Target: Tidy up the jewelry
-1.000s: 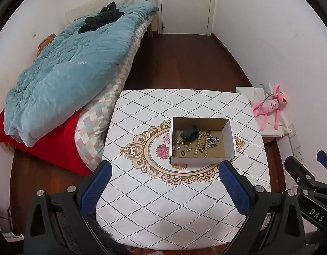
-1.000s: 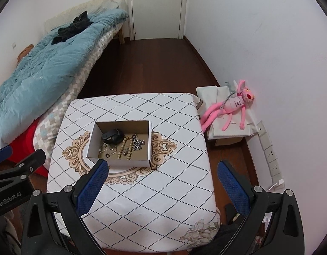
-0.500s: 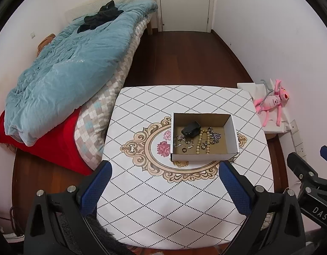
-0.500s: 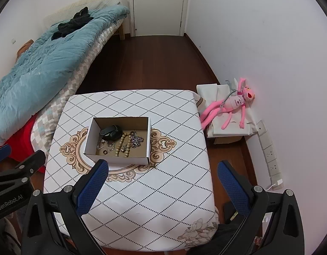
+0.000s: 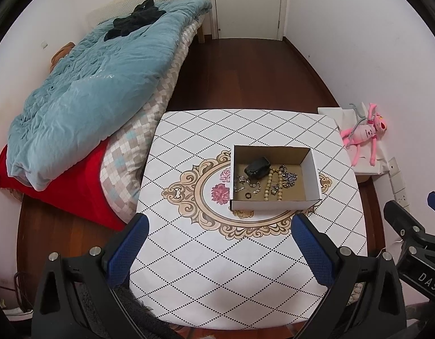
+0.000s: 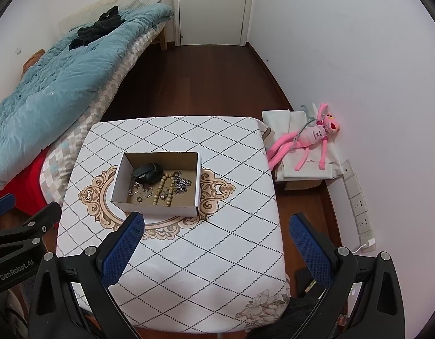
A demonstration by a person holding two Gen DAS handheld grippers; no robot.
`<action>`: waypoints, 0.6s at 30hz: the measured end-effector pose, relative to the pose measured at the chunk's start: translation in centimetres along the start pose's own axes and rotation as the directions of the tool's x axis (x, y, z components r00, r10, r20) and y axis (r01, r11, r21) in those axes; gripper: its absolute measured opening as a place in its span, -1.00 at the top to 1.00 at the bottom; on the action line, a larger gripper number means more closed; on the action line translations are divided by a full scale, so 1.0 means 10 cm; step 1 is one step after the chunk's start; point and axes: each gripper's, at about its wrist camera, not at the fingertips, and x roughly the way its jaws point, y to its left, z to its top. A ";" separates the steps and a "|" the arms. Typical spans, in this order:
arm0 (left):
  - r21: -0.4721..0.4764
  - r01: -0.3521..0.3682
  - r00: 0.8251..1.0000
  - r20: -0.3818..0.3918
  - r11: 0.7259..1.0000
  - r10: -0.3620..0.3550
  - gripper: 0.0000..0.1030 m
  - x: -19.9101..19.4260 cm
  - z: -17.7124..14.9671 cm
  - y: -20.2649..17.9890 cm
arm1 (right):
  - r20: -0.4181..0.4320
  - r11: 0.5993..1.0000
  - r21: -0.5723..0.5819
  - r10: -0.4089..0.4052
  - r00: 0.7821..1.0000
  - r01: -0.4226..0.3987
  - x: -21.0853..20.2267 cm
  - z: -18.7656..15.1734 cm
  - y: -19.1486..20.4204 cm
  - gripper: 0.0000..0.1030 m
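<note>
An open cardboard box (image 5: pixel 312 166) (image 6: pixel 118 179) sits on the table (image 5: pixel 217 268) (image 6: pixel 217 240) with the diamond-pattern cloth. Inside lie a black pouch (image 5: pixel 257 166) (image 6: pixel 148 173), a beige bead strand (image 5: pixel 269 182) (image 6: pixel 161 188), silver chains (image 5: pixel 288 178) (image 6: pixel 182 183) and a small dark ring (image 5: pixel 248 195) (image 6: pixel 139 199). My left gripper (image 5: pixel 220 250) is open and empty, held high above the table's near side. My right gripper (image 6: pixel 216 250) is open and empty, high to the right of the box.
A bed (image 5: pixel 84 90) (image 6: pixel 56 79) with a blue quilt lies left of the table. A pink plush toy (image 5: pixel 364 135) (image 6: pixel 308 138) lies on a white package by the right wall. Wall sockets (image 6: pixel 358 197) are at right. A closed door (image 5: pixel 245 2) stands at the back.
Both grippers have risen and pulled back a little, so the table and box look smaller and sit a bit higher in the views. Nothing in the box moved.
</note>
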 end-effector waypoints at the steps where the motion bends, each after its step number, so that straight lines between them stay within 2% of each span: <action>1: 0.000 -0.001 1.000 0.001 1.000 0.001 -1.00 0.00 0.00 0.00 | -0.001 1.000 -0.001 0.000 1.000 0.000 0.00 0.00 0.01 -1.00; 18: 0.004 0.007 1.000 0.016 1.000 -0.007 -1.00 -0.10 0.00 0.00 | 0.000 1.000 -0.003 0.007 1.000 -0.007 -0.02 0.00 0.06 -1.00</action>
